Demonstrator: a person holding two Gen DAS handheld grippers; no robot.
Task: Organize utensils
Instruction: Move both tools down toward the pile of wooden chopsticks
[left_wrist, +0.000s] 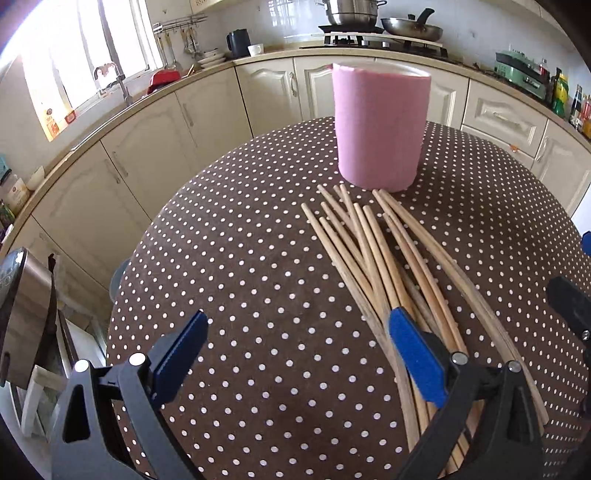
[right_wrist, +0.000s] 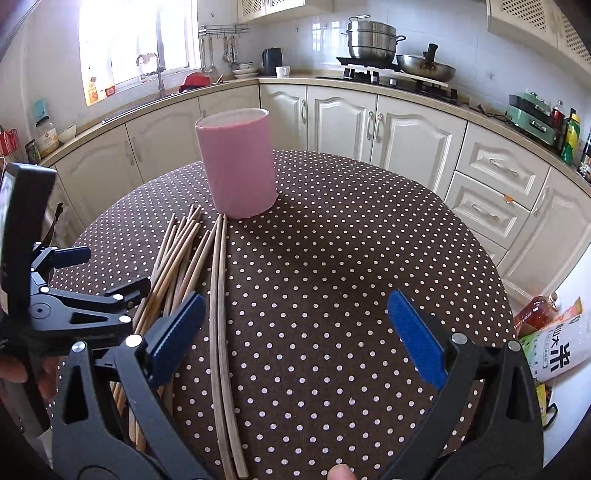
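From the left wrist view, the left hand-held gripper (left_wrist: 295, 345) is hovering low over the polka-dot worktop (left_wrist: 240, 258) with its blue-padded fingers (left_wrist: 415, 354) spread wide and nothing between them. The bundle of wooden chopsticks (left_wrist: 373, 254) is lying fanned out on the cloth, mostly to the right of the gap; the right-hand finger is sitting over the near part of the pile, though whether it is touching the sticks I cannot tell. The chopstick tips are pointing away toward a pink cylindrical holder (left_wrist: 380, 129), which is standing upright just beyond them. At the far right edge, a dark part of the right hand-held gripper (left_wrist: 569, 306) is showing.

From the right wrist view, the right hand-held gripper (right_wrist: 295, 325) is also standing released — fingers wide apart, bare dotted cloth (right_wrist: 332, 258) between them. Here the chopsticks (right_wrist: 181, 254) are lying to the left, with two darker, longer sticks (right_wrist: 219, 295) running down just inside the left finger and the rest of the heap passing behind it. The pink holder (right_wrist: 236, 166) is upright at the far end of the pile, close to the tips. The left hand-held gripper (right_wrist: 107, 273) is reaching in from the left edge, its fingers apart above the heap — and a fingertip (right_wrist: 341, 472) is showing at the bottom edge.
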